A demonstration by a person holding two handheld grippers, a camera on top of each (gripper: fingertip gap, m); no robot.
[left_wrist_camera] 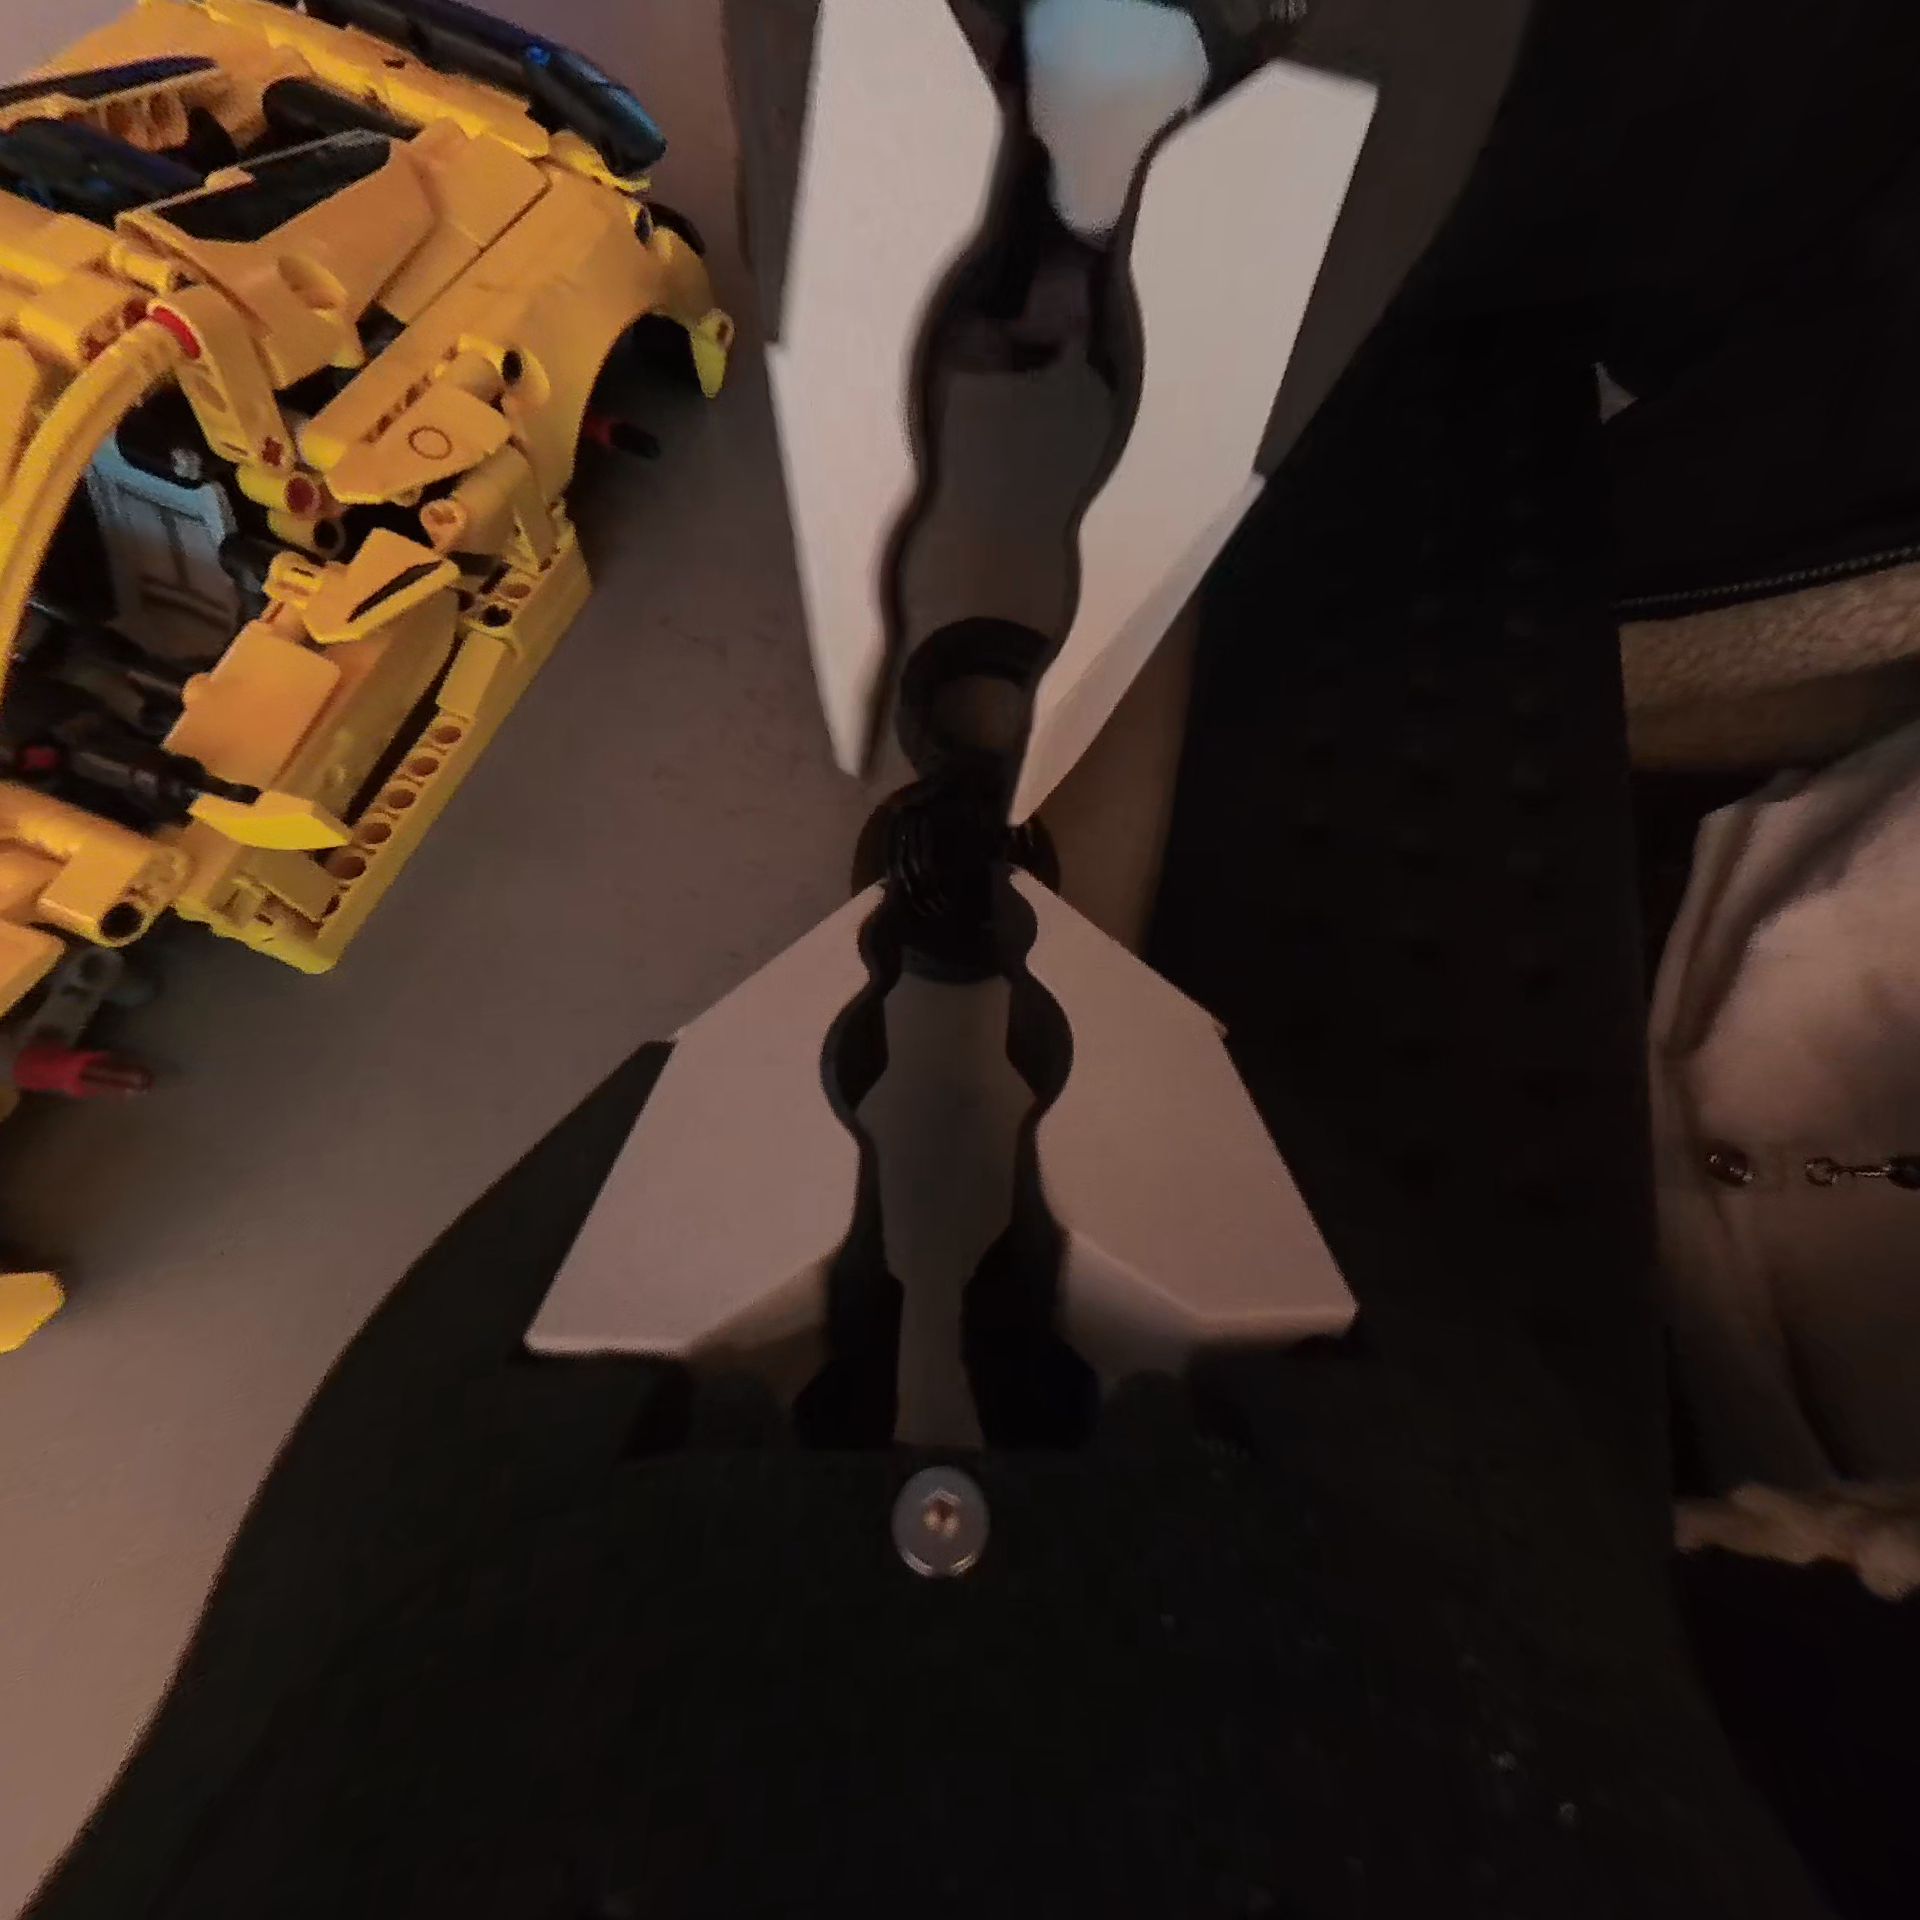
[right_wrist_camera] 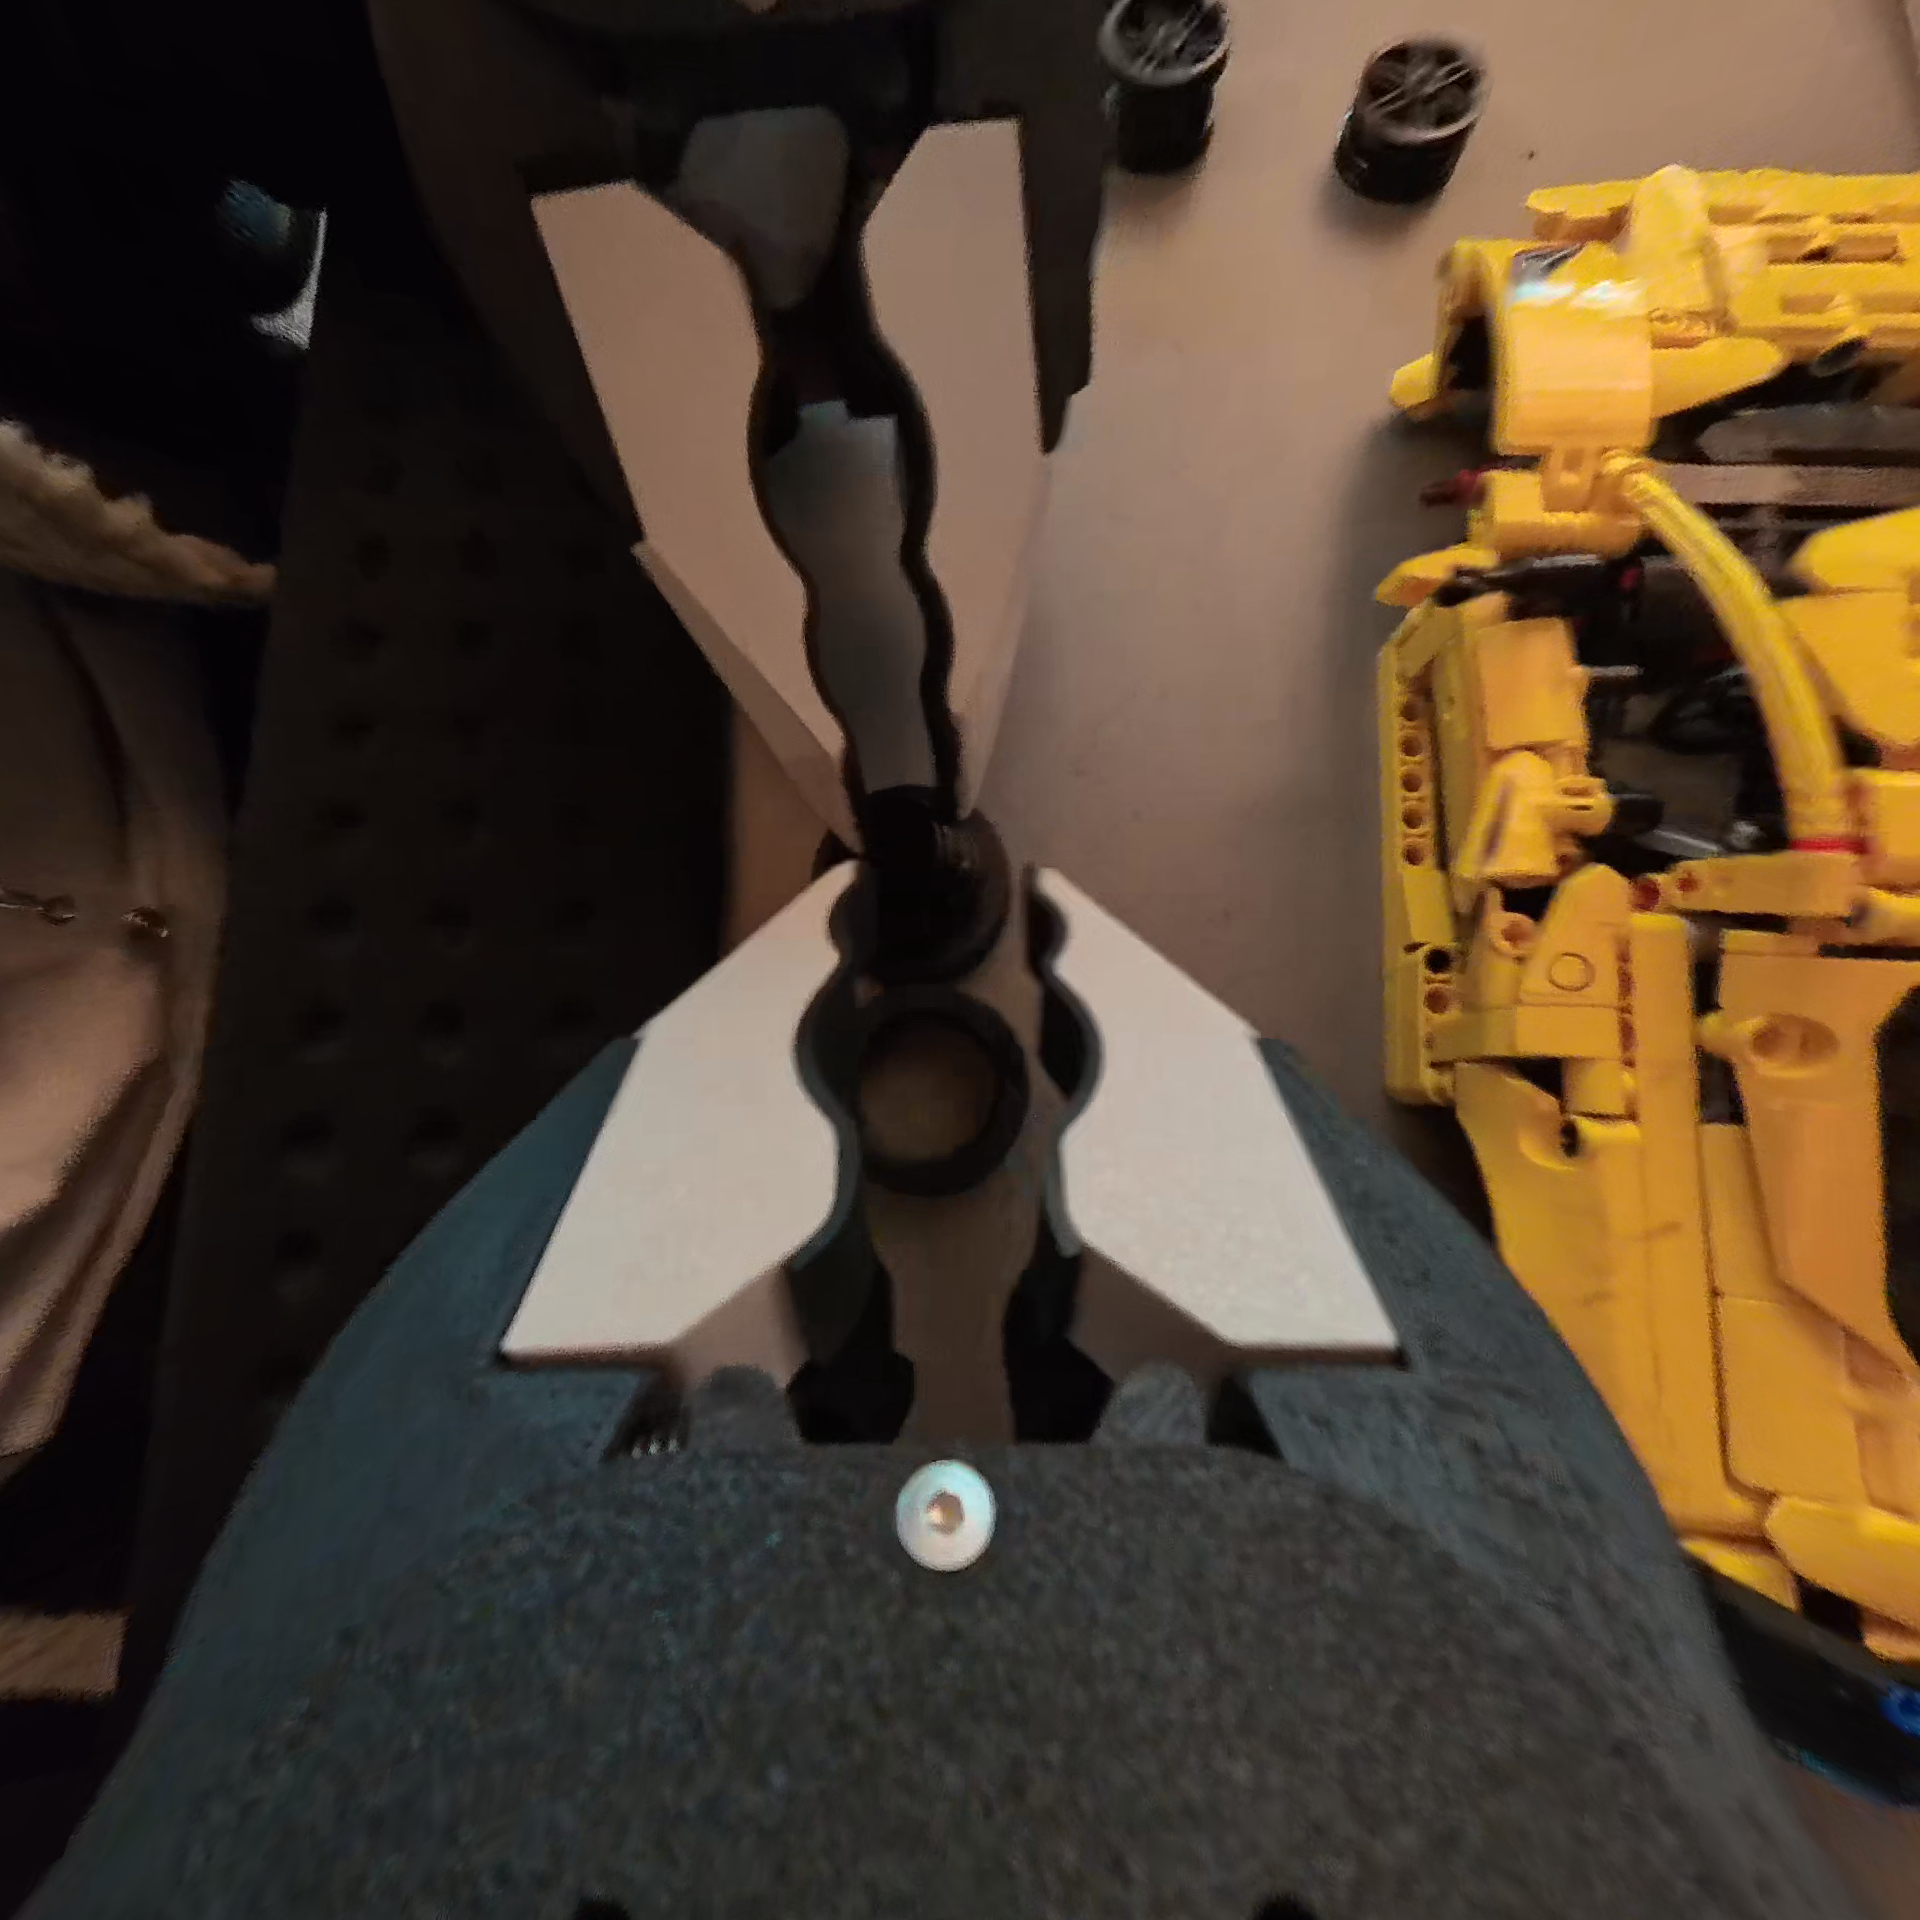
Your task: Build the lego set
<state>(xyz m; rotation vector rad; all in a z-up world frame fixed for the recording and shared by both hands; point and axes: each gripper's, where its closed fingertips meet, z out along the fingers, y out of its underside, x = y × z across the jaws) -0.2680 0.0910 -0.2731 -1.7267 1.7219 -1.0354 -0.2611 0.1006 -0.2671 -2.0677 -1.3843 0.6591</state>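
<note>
The left tool (left_wrist_camera: 940, 914) and right tool (right_wrist_camera: 925, 914) meet tip to tip above the surface (left_wrist_camera: 644, 665). The left grips a black rim (left_wrist_camera: 935, 873); the right grips a black tyre (right_wrist_camera: 940, 1086), its hole facing that camera. The yellow car (left_wrist_camera: 260, 499) lies beside them, long axis running away from the person's edge. Two spare wheels (right_wrist_camera: 1408, 120) stand beyond it.

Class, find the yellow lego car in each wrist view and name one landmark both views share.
Left wrist view: yellow lego car fills the upper left, on the table.
Right wrist view: the car runs down the right edge.
Shared landmark: the black tyre where the two tools meet.
</note>
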